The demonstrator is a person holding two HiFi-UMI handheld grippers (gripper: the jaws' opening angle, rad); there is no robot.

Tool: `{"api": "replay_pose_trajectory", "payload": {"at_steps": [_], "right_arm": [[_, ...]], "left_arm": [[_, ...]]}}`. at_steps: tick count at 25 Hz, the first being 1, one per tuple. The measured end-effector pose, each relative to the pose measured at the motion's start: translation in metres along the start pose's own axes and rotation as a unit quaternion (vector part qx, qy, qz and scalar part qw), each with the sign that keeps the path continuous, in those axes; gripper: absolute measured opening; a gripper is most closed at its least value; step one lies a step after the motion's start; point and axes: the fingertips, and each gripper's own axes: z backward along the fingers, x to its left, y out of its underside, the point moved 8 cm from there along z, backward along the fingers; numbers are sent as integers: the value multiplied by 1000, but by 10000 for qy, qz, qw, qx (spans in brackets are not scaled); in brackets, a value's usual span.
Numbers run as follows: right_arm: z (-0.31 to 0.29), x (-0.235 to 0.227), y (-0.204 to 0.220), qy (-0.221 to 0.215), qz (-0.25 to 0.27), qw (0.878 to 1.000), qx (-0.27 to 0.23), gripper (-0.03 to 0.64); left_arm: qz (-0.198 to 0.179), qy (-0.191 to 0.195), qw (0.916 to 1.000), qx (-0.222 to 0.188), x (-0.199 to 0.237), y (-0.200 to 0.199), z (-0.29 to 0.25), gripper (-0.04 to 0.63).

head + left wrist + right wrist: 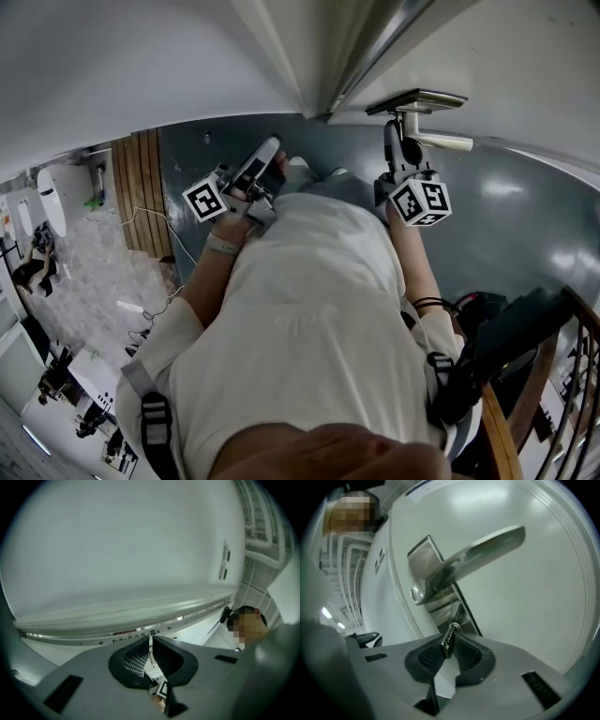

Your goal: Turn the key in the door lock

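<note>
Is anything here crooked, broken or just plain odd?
Nothing stands out. The key sits in the lock under the handle, pinched by the right gripper. The left gripper is shut on nothing. No damage shows.

Dk grey floor (525, 220), wood planks (141, 192) on it

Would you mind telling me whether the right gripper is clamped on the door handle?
No, the right gripper has its jaws shut on the key, while the door handle stands clear of them.
</note>
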Motion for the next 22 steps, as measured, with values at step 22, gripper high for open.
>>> {"api": "replay_pose_trajectory", "payload": {"at_steps": [22], "right_arm": [[-1,-12,22,-797,-5004,8600,-606,55]], "left_arm": [[15,0,10000,35,3,-1,0,11]]}}
